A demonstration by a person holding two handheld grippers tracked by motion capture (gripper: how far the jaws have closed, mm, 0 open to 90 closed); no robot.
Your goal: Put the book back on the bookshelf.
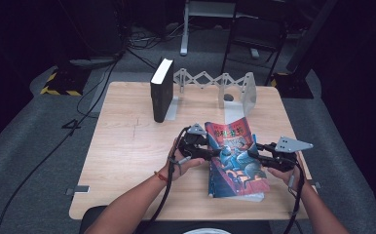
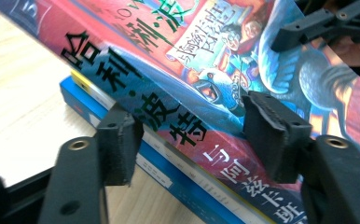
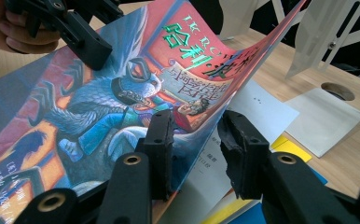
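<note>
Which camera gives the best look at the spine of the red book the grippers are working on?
The left gripper view: the red book's spine runs across the frame, large black characters readable, between that gripper's jaws. The high view shows the spine as a thin dark edge. The right gripper view faces the cover; the spine is hidden.

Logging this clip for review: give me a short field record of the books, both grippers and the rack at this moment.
held book: red illustrated book, tilted, its front cover bent upward
beneath it: blue book, flat on the table
left gripper: jaws straddle the red book's spine edge; contact unclear
right gripper: jaws either side of the lifted cover's edge; grip unclear
rack: expanding book rack at the far edge
shelved: black book, upright at the rack's left end
</note>
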